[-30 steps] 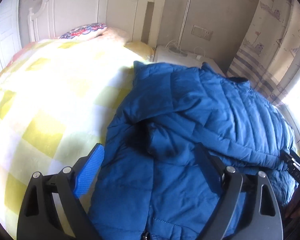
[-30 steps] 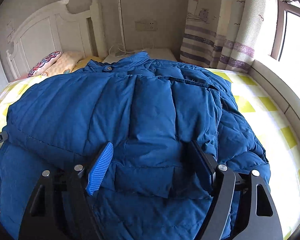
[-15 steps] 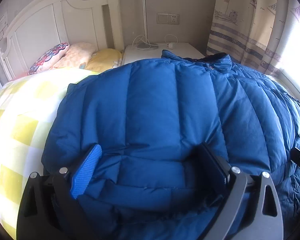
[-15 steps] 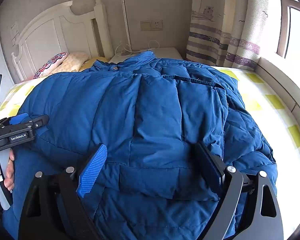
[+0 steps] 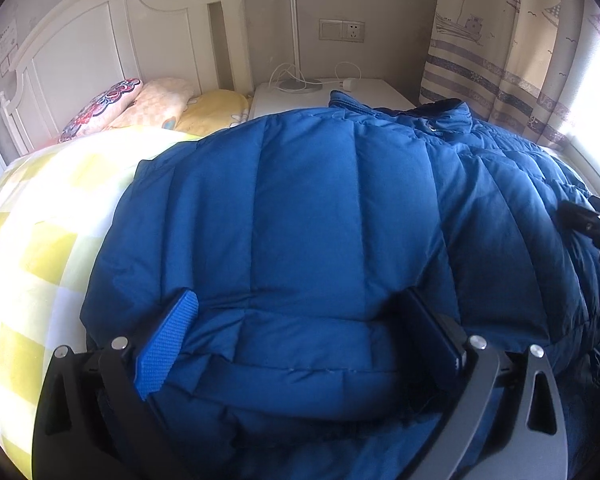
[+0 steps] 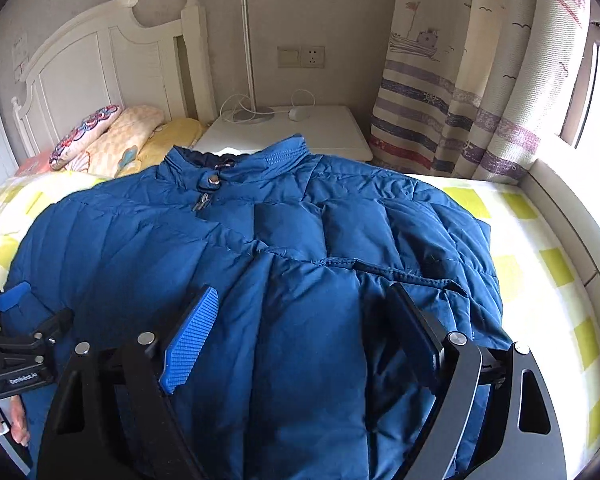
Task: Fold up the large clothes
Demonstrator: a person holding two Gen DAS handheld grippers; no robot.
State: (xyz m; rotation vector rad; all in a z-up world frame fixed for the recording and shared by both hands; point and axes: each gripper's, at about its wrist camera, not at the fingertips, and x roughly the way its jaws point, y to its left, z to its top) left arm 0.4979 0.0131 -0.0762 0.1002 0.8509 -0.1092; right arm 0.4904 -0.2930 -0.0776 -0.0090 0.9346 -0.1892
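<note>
A big blue puffy jacket [image 6: 300,248] is lying on the bed [image 6: 540,240], filling the middle of both pictures. Its collar [image 6: 236,160] is pointing to the top of the frame, toward the white nightstand [image 6: 324,128]. Both sleeves look like they are lying folded in over the front, so the jacket is making a neat, narrower shape.

The left gripper [image 5: 300,332] is sitting low in the left wrist picture. Its claw is spread wide, with the blue pad [image 5: 168,344] on one side and the dark finger [image 5: 432,340] on the other. The puffy cloth is bulging up between them, but nothing is getting pinched. I think it is staying wide because the jacket is so thick.

The right gripper [image 6: 304,340] is low in the right wrist picture, spread wide too, over the bottom part of the jacket. In this picture the left gripper is peeking in at the lower left edge, near the jacket's side.

I think both claws are getting ready to grab the bottom edge and fold it up toward the collar. The slippery, puffy cloth might pop back open.
</note>
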